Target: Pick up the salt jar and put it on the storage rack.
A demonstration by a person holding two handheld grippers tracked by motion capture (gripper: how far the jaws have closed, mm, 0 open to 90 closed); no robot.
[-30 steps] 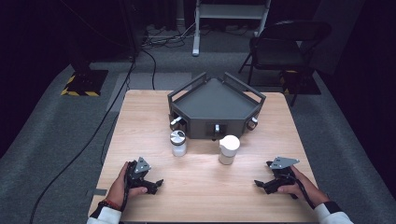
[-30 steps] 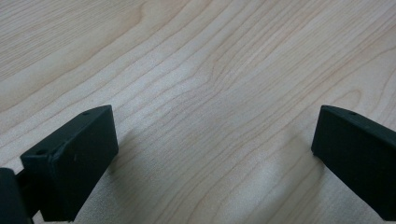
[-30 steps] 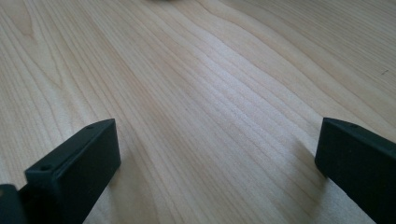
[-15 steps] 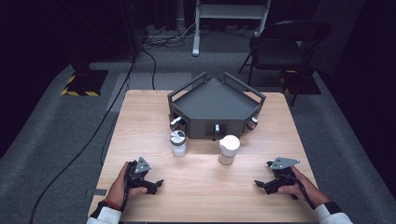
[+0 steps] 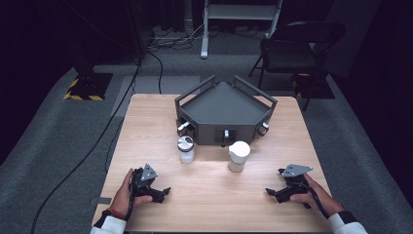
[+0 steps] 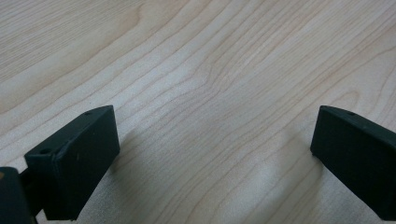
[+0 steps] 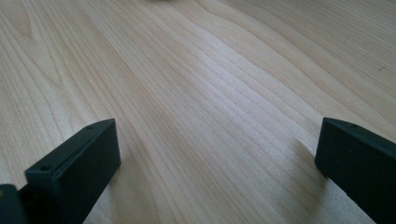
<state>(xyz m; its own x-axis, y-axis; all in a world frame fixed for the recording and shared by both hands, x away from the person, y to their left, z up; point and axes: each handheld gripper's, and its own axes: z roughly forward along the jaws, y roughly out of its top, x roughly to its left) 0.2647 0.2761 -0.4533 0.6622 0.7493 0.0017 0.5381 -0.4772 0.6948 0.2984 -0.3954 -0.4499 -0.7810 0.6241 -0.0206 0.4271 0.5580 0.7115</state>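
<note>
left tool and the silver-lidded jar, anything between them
Nothing: in the high view, bare table separates the left tool from the silver-lidded jar.

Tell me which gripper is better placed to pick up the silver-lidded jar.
Left. The left gripper rests open on the table nearly straight below the silver-lidded jar. The right gripper, also open, sits farther off, nearer the white container.
</note>
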